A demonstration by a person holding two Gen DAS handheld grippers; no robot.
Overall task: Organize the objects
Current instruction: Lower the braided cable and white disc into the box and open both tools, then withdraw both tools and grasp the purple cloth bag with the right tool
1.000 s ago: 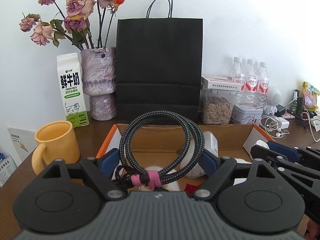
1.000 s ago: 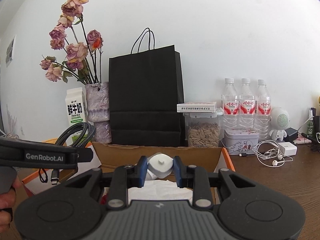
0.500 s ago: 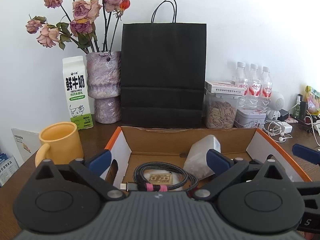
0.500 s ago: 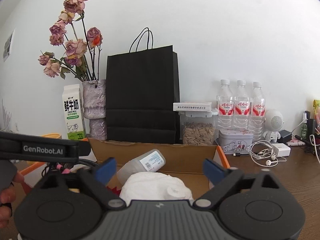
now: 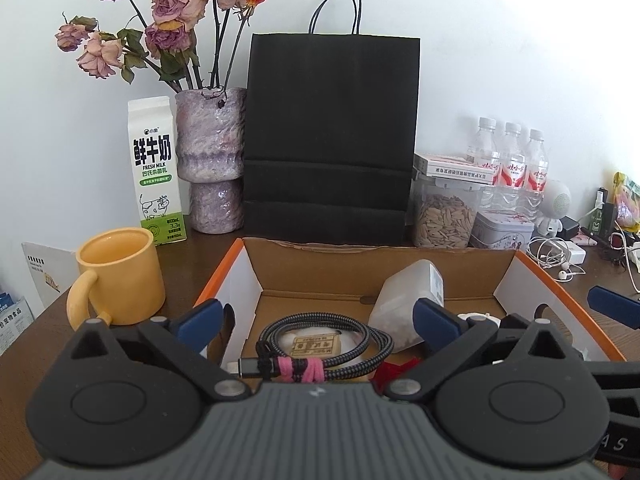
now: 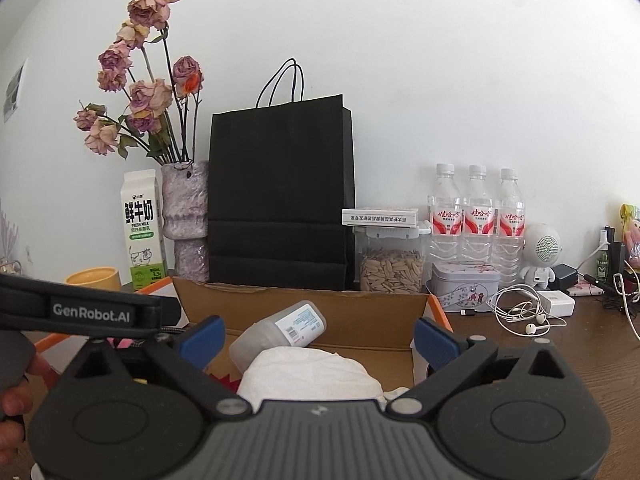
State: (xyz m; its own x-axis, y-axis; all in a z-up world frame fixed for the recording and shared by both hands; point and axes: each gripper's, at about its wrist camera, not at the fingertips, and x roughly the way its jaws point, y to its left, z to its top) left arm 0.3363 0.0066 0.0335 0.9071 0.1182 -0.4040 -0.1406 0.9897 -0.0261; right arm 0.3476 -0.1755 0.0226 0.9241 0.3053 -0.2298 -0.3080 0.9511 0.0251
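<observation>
The cardboard box (image 5: 380, 264) is sitting on the brown table (image 5: 200, 248) in front of the black paper bag (image 5: 332, 132), and the task's things are now lying inside it; a second ago the left gripper (image 5: 316, 314) was gripping the braided cable (image 5: 320, 344) upright above the box, and now that cable is lying coiled on the box floor, its pink tie (image 5: 304, 368) nearest the camera, with the jaws standing wide apart and holding nothing; the right gripper (image 6: 316, 334) was pinching the white bottle (image 6: 280, 330) by its cap, and now the bottle is lying tilted against the far wall of the box, the jaws spread wide and empty around it.

The near part of the box is being hidden by both gripper bodies; a red item (image 5: 390, 372) beside the cable is too covered to identify; the small label (image 5: 314, 346) inside the coil is not readable.

The left wrist view is showing the cable whole and the yellow mug (image 5: 120, 276) complete; the right wrist view is showing only the mug's rim, but it alone is showing the crumpled white paper (image 6: 312, 376) in front of the bottle and fingers (image 6: 16, 400) at the left edge.
</observation>
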